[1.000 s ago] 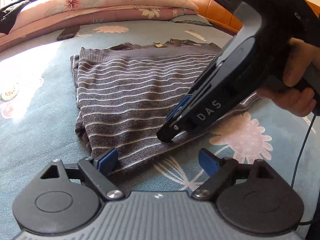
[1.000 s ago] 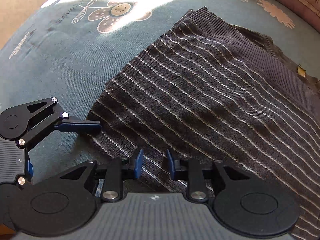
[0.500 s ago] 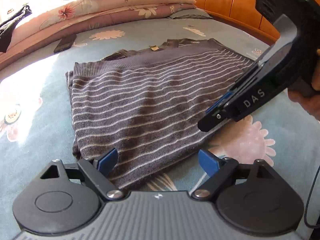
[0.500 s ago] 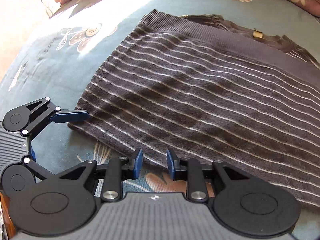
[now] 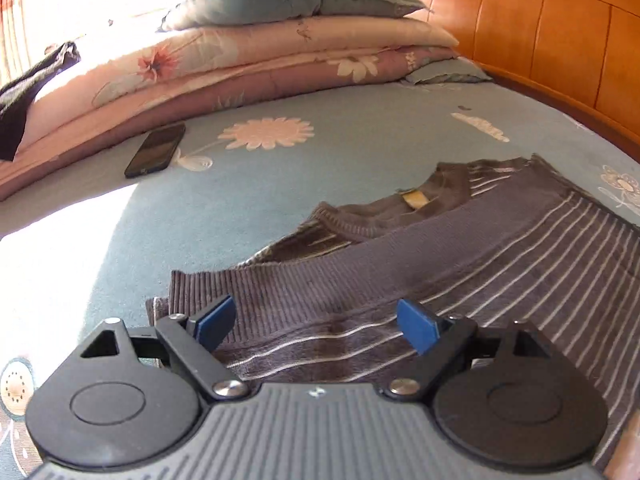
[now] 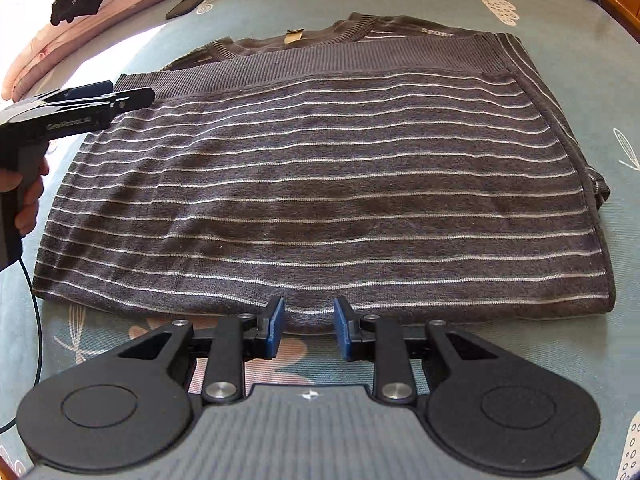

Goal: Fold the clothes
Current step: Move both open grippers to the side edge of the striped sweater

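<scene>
A grey sweater with thin white stripes (image 6: 320, 184) lies folded flat on the blue flowered bed sheet (image 6: 600, 80), its ribbed hem on top near the collar. In the left wrist view the sweater (image 5: 500, 272) fills the lower right. My left gripper (image 5: 316, 326) is open and empty, hovering over the hem's far left corner; it also shows in the right wrist view (image 6: 132, 96) at the left edge. My right gripper (image 6: 308, 330) is partly open and empty, just in front of the sweater's near folded edge.
A black phone (image 5: 156, 150) lies on the sheet beyond the sweater. Folded quilts and a pillow (image 5: 248, 52) are stacked at the back, with a dark garment (image 5: 28, 88) on their left end. A wooden headboard (image 5: 540, 28) stands on the right.
My left gripper has moved from the sweater's near left corner up to its far left hem corner. My right gripper has swung round to face the near edge squarely. Both stayed empty.
</scene>
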Motion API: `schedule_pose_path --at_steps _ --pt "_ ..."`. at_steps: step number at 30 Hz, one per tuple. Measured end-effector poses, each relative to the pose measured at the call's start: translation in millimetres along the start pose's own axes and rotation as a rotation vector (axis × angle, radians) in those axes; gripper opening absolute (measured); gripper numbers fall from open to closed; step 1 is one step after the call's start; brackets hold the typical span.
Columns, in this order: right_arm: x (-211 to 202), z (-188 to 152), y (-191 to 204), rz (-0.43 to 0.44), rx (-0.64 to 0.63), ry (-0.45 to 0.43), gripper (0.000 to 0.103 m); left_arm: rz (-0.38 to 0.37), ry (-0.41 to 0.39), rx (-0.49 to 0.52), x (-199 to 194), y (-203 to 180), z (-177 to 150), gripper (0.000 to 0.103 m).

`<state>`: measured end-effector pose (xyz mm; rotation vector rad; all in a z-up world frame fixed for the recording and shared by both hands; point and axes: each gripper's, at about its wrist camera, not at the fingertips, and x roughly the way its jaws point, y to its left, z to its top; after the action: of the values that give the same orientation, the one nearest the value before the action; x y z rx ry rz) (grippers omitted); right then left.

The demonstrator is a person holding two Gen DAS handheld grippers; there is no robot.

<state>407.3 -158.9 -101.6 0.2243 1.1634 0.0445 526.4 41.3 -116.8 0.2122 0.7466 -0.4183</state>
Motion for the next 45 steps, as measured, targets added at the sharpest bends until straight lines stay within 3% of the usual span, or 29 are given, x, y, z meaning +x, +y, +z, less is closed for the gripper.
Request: schedule_pose_path --at_steps 3,6,8,12,15,19,22,25,29,37,39,42,45 --pt "-4.9 -2.8 -14.0 0.009 0.042 -0.019 0.037 0.020 0.037 -0.051 17.9 14.6 -1.4 0.093" --pt "-8.1 -5.6 -27.4 0.015 0.078 -0.039 0.037 0.039 0.033 -0.060 5.0 8.2 12.6 0.090" --pt "-12.5 -7.8 -37.1 0.013 0.098 -0.063 0.036 0.003 0.020 -0.081 -7.8 -0.3 16.9 0.091" --pt "-21.1 -3.0 -59.6 -0.046 0.141 -0.148 0.036 -0.054 0.029 -0.090 -28.5 -29.6 11.3 0.091" --pt "-26.0 1.3 -77.9 -0.109 0.172 -0.205 0.037 -0.052 0.029 -0.089 -40.4 -50.5 -2.8 0.091" --pt "-13.8 -0.8 -110.5 -0.150 0.225 -0.158 0.037 -0.036 0.080 -0.131 -36.9 -61.6 -24.1 0.091" --pt "-8.9 -6.0 -121.5 -0.122 0.241 -0.146 0.037 -0.001 0.087 -0.152 -26.6 -57.7 -35.8 0.091" --pt "-8.7 -4.2 -117.6 -0.117 0.237 -0.144 0.046 0.013 0.103 -0.164 -24.2 -53.8 -29.3 0.091" --pt "-13.1 -1.6 -103.0 -0.104 0.189 -0.147 0.047 0.020 0.058 -0.259 -48.3 -39.1 -15.2 0.091" --pt "-20.9 9.4 -57.5 -0.037 0.062 -0.173 0.047 0.098 0.041 -0.473 -112.3 -7.0 -47.1 0.089" --pt "-19.2 10.6 -43.9 -0.011 0.017 -0.165 0.047 0.111 0.064 -0.516 -124.2 0.9 -61.6 0.075" --pt "-14.4 8.0 -20.9 0.027 -0.048 -0.138 0.049 0.128 0.104 -0.580 -138.6 11.6 -84.2 0.042" --pt "-8.7 3.0 -0.1 0.076 -0.095 -0.108 0.049 0.122 0.094 -0.651 -154.4 17.6 -104.1 0.042"
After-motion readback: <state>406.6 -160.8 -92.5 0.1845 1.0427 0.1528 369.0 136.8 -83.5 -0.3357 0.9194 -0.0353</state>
